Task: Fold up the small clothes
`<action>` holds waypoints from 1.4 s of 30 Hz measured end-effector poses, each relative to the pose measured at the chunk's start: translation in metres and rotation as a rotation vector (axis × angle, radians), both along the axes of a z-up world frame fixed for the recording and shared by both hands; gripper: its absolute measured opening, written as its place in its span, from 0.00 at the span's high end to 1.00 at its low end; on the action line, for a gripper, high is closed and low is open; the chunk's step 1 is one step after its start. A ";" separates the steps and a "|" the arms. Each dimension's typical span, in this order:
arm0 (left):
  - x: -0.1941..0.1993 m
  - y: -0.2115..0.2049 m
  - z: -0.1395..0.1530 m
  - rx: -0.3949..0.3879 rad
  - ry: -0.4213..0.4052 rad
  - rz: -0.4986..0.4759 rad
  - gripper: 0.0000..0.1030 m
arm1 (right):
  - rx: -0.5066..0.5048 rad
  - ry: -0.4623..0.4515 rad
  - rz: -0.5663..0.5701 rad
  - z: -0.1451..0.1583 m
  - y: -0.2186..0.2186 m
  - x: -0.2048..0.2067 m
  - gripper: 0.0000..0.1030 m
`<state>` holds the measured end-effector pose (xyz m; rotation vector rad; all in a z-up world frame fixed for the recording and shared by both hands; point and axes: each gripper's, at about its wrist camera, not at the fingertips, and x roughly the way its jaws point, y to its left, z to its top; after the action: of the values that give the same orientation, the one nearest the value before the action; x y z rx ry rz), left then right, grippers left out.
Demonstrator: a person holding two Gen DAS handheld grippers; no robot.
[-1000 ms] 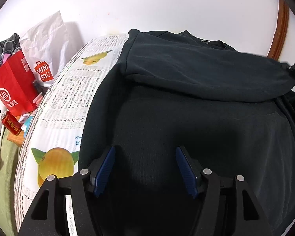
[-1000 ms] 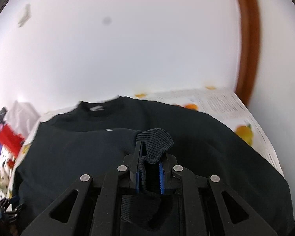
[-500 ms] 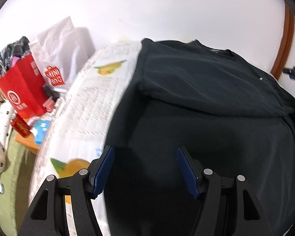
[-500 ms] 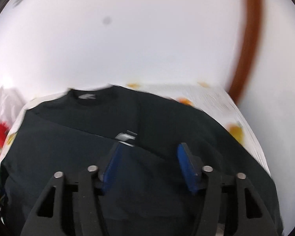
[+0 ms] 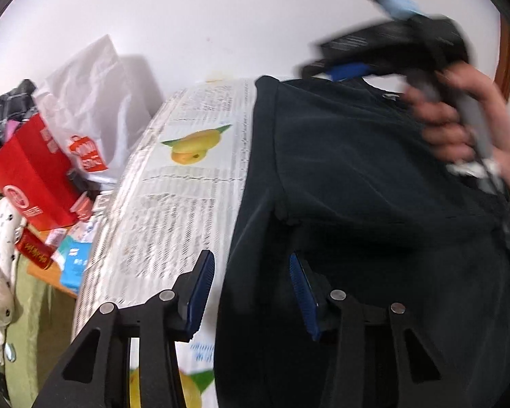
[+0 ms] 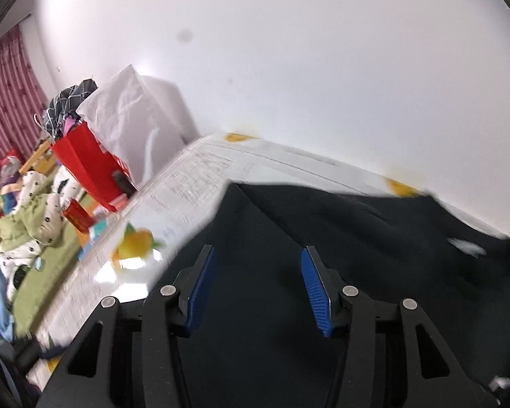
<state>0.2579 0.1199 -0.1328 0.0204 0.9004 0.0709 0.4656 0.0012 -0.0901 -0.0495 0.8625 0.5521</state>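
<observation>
A dark top (image 5: 374, 187) lies spread on a table (image 5: 173, 210) covered in fruit-print cloth, its neck at the wall end and its body running back toward the person. One sleeve is already laid across the chest, so the fold is part done.

The left gripper (image 5: 251, 292) hangs low over the top's left edge. That edge runs straight up between its jaws: the left pad sits over bare tablecloth, the right pad over dark fabric. The jaws are closing but stand apart, and no cloth is pinched between them.

The right gripper (image 6: 258, 285) hovers over the upper left part of the top, aimed toward the left shoulder corner. Its jaws are also closing, with a clear gap and nothing gripped; the fabric lies below and beyond the pads. In the left view it shows blurred, high over the neck, with the hand (image 5: 459, 125) around its handle.

I judge the next grab turns on that left edge. It lies lengthwise, away from the person, and the left gripper is nearest, already straddling it.
</observation>
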 end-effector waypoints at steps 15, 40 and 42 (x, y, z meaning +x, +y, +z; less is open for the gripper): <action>0.008 0.037 -0.004 -0.193 -0.015 0.060 0.93 | 0.117 0.045 0.049 -0.024 0.072 0.071 0.91; 0.025 0.024 -0.004 -0.145 0.022 0.110 0.52 | -0.127 -0.073 -0.634 0.037 -0.328 -0.189 0.50; 0.017 0.021 0.000 -0.141 0.029 0.112 0.52 | -0.145 -0.058 -0.730 0.034 -0.366 -0.219 0.46</action>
<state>0.2746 0.1410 -0.1328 -0.1607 0.9334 0.1112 0.2465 -0.3652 -0.0558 0.1149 0.7957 -0.1944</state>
